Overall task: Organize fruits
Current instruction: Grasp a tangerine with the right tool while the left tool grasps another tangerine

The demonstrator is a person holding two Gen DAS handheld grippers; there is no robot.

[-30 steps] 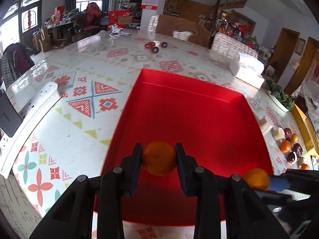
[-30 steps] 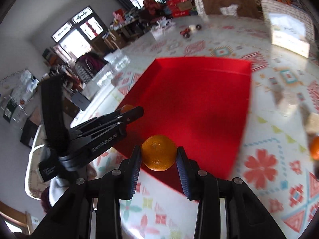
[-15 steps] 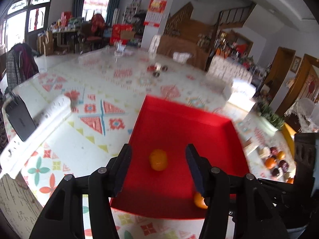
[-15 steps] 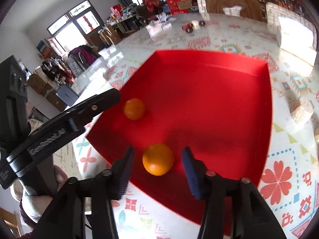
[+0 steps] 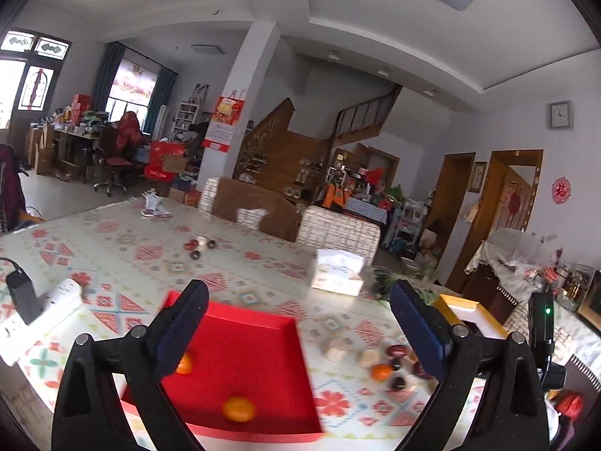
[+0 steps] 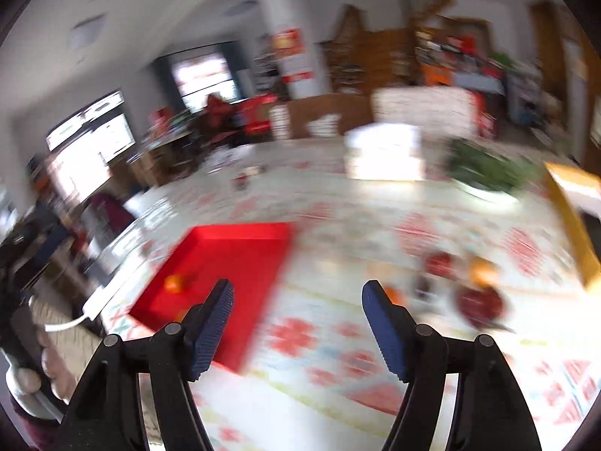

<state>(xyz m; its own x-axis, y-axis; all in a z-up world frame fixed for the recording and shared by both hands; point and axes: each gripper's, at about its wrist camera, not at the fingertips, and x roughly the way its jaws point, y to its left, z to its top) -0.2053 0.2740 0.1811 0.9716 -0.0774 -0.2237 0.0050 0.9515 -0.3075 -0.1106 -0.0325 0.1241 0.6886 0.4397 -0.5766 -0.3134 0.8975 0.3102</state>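
Note:
A red tray [image 5: 259, 342] lies on the patterned table and holds two oranges, one at its left [image 5: 184, 363] and one near its front edge [image 5: 238, 409]. My left gripper [image 5: 298, 321] is open and empty, raised above and behind the tray. A cluster of loose fruits [image 5: 390, 366], orange and dark red, lies right of the tray. In the blurred right wrist view, my right gripper [image 6: 298, 315] is open and empty above the table between the red tray [image 6: 240, 251] and the loose fruits [image 6: 477, 297].
A yellow tray [image 5: 469, 315] stands at the right, also in the right wrist view [image 6: 578, 233]. A tissue box [image 5: 336, 272], a green plant dish [image 6: 484, 173], a power strip [image 5: 41, 315] at the left and small dark fruits [image 5: 199, 246] far back are on the table.
Both grippers opened, each leaving its orange in the red tray, then lifted and pulled back. The right gripper swung right toward the loose fruits.

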